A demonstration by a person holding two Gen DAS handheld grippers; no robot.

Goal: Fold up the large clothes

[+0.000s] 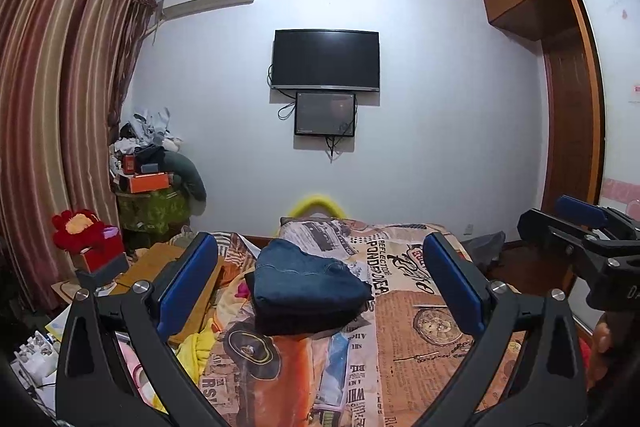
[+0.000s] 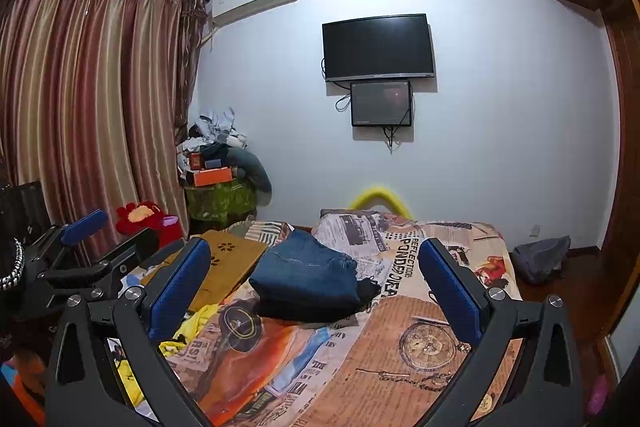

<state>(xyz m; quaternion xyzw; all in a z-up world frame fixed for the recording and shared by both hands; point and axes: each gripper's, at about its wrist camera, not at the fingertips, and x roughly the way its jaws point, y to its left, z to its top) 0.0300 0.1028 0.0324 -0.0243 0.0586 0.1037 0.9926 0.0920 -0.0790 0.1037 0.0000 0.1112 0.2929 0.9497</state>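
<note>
Folded jeans (image 1: 308,275) are seen at centre frame on the bed (image 1: 432,315), stacked on a darker folded garment (image 1: 304,321) whose edge shows below and at the 3 o'clock side. The stack looks finished: edges roughly squared, nothing trailing. It lies well ahead of both claws, touched by neither.

Left claw (image 1: 320,281) is held wide, nothing between its blue pads; the stack is framed in the gap but far beyond the tips. Right claw (image 2: 316,277) is likewise spread wide and empty. In the left view the right claw appears at 3 o'clock, raised above the bed; in the right view the left claw sits at 9 o'clock.

Outward from the stack: yellow cloth (image 2: 196,323) bunched at 8 o'clock on the bed edge, a wooden board (image 2: 228,263) at 10 o'clock, a pillow (image 1: 320,231) at 12 o'clock, a TV (image 1: 326,59) on the far wall.

Judged state: this fold is probably done; a next garment would have to be fetched.

Risks noted:
- Jeans top layer humps at the back; a nudge from a claw could slide it off the dark garment.
- Soft, rumpled bedding gives an uneven base, so the stack may lean.
- Yellow cloth, half off the bed, may slip down if dragged by one corner.
</note>
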